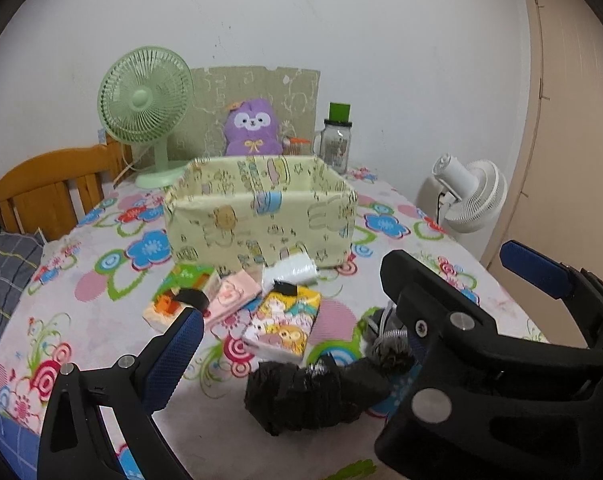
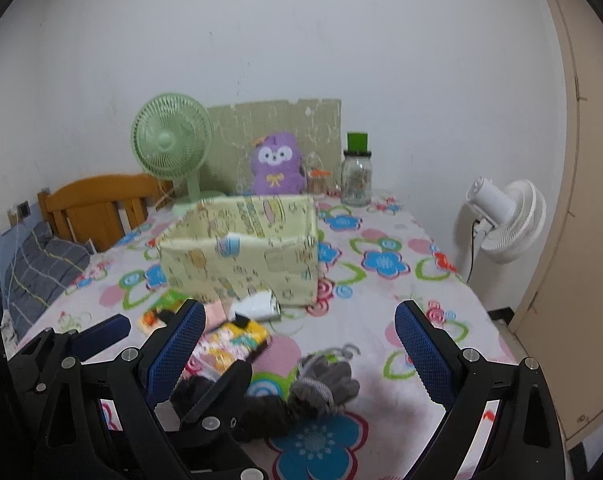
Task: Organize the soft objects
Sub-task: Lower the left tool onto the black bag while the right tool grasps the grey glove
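Observation:
A pale yellow fabric box (image 1: pixel 261 224) (image 2: pixel 241 256) stands open in the middle of the flowered table. In front of it lie a yellow cartoon tissue pack (image 1: pixel 283 326) (image 2: pixel 231 344), a pink sock (image 1: pixel 231 294), a green-orange pack (image 1: pixel 177 294), a white roll (image 1: pixel 291 270) (image 2: pixel 259 304), a black fuzzy glove (image 1: pixel 309 394) and a grey glove (image 2: pixel 325 386) (image 1: pixel 385 338). My left gripper (image 1: pixel 297 344) is open, low over the black glove. My right gripper (image 2: pixel 301 360) is open, above the grey glove; it also shows at the right of the left wrist view.
At the back stand a green desk fan (image 1: pixel 145 112), a purple plush (image 1: pixel 253 128), a jar with a green lid (image 1: pixel 337 140) and a cardboard panel (image 1: pixel 257 92). A wooden chair (image 1: pixel 49 196) is on the left, a white floor fan (image 1: pixel 471 192) on the right.

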{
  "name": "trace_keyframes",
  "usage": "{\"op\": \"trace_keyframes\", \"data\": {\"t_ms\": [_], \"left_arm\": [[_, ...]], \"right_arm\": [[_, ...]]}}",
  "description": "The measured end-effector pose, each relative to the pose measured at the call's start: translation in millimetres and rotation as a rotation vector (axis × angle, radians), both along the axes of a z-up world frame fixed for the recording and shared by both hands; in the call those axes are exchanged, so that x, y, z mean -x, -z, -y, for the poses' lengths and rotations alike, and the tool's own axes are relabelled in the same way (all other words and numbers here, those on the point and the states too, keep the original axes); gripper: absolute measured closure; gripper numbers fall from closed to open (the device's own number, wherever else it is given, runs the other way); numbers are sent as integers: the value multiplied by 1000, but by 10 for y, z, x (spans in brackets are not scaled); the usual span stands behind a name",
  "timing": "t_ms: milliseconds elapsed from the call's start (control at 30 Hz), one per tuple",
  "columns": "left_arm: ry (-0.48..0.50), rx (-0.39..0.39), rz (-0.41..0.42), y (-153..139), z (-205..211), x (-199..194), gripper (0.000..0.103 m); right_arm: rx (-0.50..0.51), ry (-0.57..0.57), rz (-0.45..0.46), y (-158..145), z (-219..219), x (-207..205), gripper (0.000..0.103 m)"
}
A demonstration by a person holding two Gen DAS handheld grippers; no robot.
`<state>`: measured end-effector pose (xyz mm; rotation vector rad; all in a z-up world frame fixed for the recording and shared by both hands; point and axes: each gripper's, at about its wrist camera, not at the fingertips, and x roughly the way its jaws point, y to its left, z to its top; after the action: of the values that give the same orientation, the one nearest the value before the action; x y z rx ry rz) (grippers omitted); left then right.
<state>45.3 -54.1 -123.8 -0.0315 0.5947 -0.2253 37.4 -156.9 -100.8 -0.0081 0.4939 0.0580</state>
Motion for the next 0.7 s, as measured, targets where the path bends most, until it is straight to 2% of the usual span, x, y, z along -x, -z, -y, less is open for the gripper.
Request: {"op": "trace_keyframes", "data": {"t_ms": [267, 367, 467, 633, 700], "left_arm": [[28, -8, -47, 225, 91, 0, 2], [35, 10, -92, 326, 89, -40, 2], [43, 8, -133, 424, 111, -83, 5], [33, -9, -156, 529, 131, -116, 7], [29, -14, -168, 565, 121, -142, 11]], "right_arm": [[-32, 30, -42, 211, 104, -45, 6], [-40, 39, -69, 298, 130, -86, 6], [-42, 44, -94, 387, 153, -119, 6], [-48, 60, -128, 492, 195, -188, 6], [-50, 64, -139, 529, 203, -218, 6]]}}
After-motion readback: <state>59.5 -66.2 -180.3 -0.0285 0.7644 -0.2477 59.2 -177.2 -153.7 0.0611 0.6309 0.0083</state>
